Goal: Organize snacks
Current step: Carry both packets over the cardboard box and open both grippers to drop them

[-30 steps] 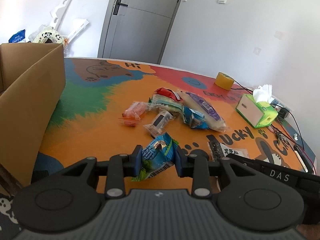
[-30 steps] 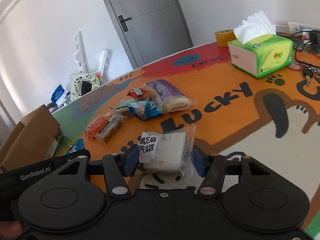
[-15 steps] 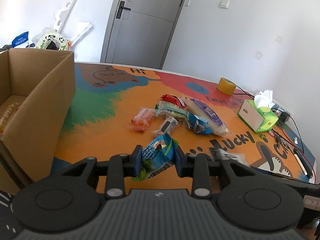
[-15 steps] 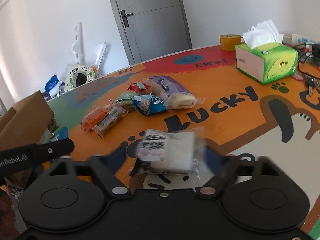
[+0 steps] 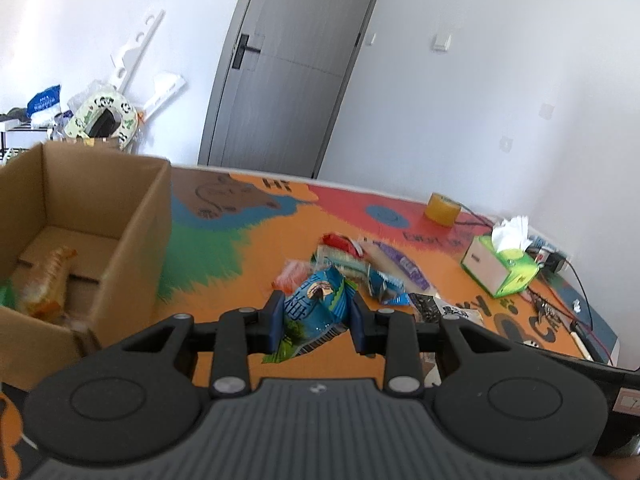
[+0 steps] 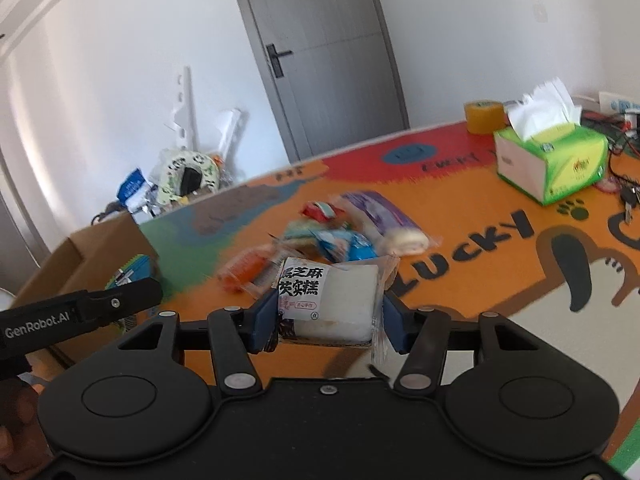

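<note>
Change since earlier frame: both packets now hang clear of the surface (image 6: 500, 280), where a second ago they lay low over it; the cardboard box (image 5: 132, 216) shows its open inside in the left wrist view, which it did not before.
Left tongs (image 5: 318, 320): pinching a blue-and-green snack bag (image 5: 316, 304), pads pressed on both its sides.
Right tongs (image 6: 326, 320): jaws have just been closing, and now grip a white cake packet (image 6: 332, 300) with black lettering by its two edges.
Box contents: one orange packet (image 5: 48, 276) lies on the box floor, blurred.
Remaining snacks: a loose pile (image 6: 344, 228) sits mid-surface, well apart from the box.
Bystanders: tissue box (image 6: 552, 160) and tape roll (image 6: 482, 116) at the far side, not part of the job.
Step in hand: judged to be the carry, both packets lifted and headed for the box.
Next move calls for: bringing each packet over the open top, clear of the near wall, then spreading the tongs to drop; left is nearer and should go first to avoid crowding.
</note>
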The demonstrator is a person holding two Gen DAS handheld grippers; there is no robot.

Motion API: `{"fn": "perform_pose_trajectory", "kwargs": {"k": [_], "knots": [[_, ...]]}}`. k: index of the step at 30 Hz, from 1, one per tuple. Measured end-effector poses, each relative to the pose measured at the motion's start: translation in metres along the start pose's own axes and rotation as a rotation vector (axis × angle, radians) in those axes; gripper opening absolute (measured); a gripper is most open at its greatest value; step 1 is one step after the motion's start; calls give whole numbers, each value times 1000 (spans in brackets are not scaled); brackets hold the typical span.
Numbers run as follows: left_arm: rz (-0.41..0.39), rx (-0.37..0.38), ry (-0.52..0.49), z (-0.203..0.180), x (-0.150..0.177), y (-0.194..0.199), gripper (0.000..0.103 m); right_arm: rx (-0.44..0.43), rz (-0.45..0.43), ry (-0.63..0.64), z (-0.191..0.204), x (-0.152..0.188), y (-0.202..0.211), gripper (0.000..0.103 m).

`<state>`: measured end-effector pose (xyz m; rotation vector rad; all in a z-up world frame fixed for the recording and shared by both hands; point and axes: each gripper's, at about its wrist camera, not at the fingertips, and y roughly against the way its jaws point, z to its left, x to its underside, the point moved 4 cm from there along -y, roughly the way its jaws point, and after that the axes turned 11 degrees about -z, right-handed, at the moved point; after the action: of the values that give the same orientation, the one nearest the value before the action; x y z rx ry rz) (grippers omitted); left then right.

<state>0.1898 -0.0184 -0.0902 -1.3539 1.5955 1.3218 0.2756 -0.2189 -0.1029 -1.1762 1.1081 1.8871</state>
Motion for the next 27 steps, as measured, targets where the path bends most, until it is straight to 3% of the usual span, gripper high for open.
{"fn": "perform_pose_trajectory", "kwargs": {"k": [16, 27], "knots": [[-116, -41, 8, 32, -41, 44, 32, -112, -81, 49, 64, -31, 17, 54], [-160, -116, 36, 71, -59, 55, 32, -204, -96, 66, 103, -41, 4, 54]]}}
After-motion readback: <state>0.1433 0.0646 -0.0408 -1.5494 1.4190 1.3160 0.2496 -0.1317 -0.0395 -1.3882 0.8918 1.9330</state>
